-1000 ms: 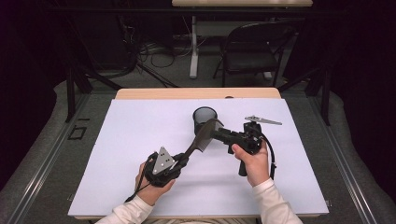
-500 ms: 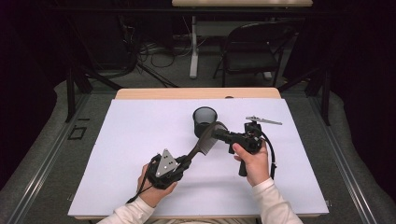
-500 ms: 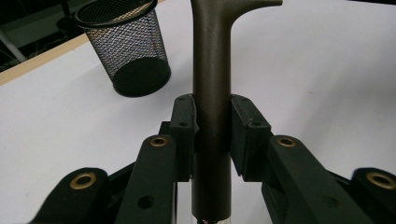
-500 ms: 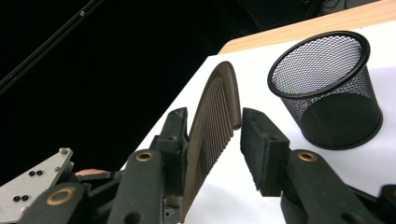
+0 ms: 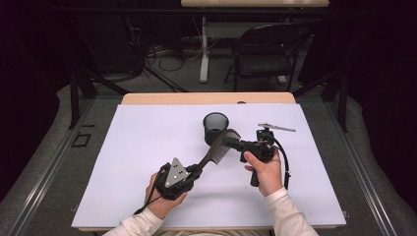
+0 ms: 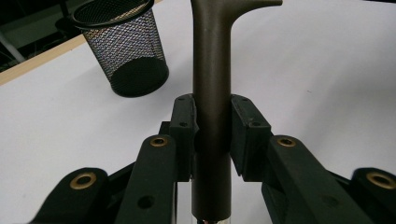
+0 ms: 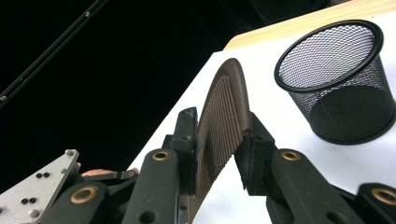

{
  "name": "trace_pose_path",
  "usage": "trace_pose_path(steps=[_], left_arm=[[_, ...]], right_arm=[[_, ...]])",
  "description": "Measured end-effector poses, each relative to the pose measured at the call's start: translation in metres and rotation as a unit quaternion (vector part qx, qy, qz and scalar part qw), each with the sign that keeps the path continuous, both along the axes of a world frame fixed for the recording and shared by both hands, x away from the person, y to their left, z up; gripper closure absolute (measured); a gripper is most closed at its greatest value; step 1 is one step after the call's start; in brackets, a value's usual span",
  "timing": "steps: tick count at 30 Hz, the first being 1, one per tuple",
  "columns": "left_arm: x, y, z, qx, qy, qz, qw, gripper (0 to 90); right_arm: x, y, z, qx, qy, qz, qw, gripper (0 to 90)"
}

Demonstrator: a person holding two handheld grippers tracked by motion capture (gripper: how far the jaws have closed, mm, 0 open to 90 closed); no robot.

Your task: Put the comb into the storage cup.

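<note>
A dark brown comb [image 5: 216, 150] hangs over the white table cover [image 5: 123, 147], held at both ends. My left gripper [image 5: 199, 169] is shut on its handle [image 6: 212, 93], near the front centre. My right gripper [image 5: 227, 142] comes in from the right and is shut on the toothed part [image 7: 224, 121], with a pad on each side. In the left gripper view, the left gripper [image 6: 212, 123] clamps the handle upright between its jaws. The right gripper [image 7: 219, 140] holds the comb just in front of a black mesh cup [image 5: 215, 127], which stands upright and apart from it.
The mesh cup [image 7: 341, 79] [image 6: 123, 46] is open at the top. The table's wooden far edge [image 5: 206, 98] lies behind it. A black folding chair [image 5: 265, 54] and cables stand on the floor beyond the table. White cover stretches to the left and right of both hands.
The comb's toothed end has swung from over the cup to just in front and right of it. Both hands have barely shifted.
</note>
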State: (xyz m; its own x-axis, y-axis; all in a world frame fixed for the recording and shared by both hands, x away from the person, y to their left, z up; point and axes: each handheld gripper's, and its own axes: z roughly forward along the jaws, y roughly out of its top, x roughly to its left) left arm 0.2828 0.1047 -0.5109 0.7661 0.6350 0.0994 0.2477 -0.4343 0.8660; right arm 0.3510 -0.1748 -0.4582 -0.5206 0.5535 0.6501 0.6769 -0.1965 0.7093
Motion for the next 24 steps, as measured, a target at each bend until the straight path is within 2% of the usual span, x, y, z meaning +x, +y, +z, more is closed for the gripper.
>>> trace_pose_path(steps=[10,11,24], left_arm=[[0.0005,0.0,-0.0003,0.0,0.001,-0.001,1.0,72.6],[0.0004,-0.0001,-0.0004,0.0,0.001,0.0,1.0,72.5],[0.0012,0.0013,0.0002,-0.003,0.002,0.0,1.0,72.6]], right_arm=[[0.0011,-0.0012,-0.0025,0.011,0.01,-0.006,0.9999,76.0],[0.0016,-0.0016,-0.003,0.018,0.017,-0.002,0.9997,76.6],[0.0009,0.0004,-0.0043,0.025,0.02,-0.005,0.9995,80.8]])
